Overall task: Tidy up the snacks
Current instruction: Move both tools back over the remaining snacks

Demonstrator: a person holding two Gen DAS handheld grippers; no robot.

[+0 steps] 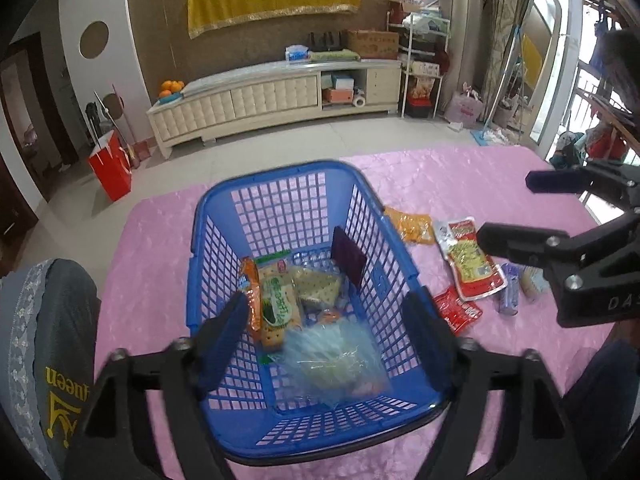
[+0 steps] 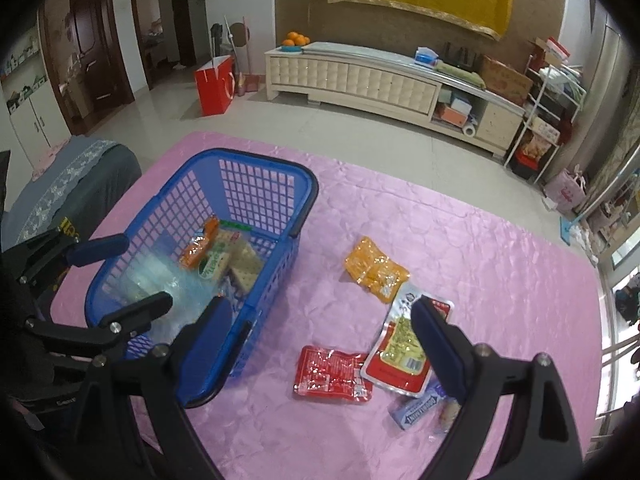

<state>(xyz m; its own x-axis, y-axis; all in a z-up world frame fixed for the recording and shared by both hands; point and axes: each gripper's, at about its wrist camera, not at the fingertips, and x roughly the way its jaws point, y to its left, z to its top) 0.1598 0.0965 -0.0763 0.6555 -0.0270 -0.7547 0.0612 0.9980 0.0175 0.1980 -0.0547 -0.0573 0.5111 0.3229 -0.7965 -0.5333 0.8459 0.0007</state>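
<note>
One blue basket (image 1: 304, 420) on pink tablecloth (image 2: 500, 248); inside: cracker packs, orange packet, clear bag, exact count unclear. Beside basket on cloth, four or five loose snacks: one yellow pouch (image 2: 374, 270), one red-and-white pouch (image 2: 400, 354), one red packet (image 2: 330, 374), one blue bar (image 2: 418, 410). Left gripper (image 1: 326, 322) fingers spread wide over basket, empty. Right gripper (image 2: 320, 330) fingers spread wide above loose snacks, empty.
</note>
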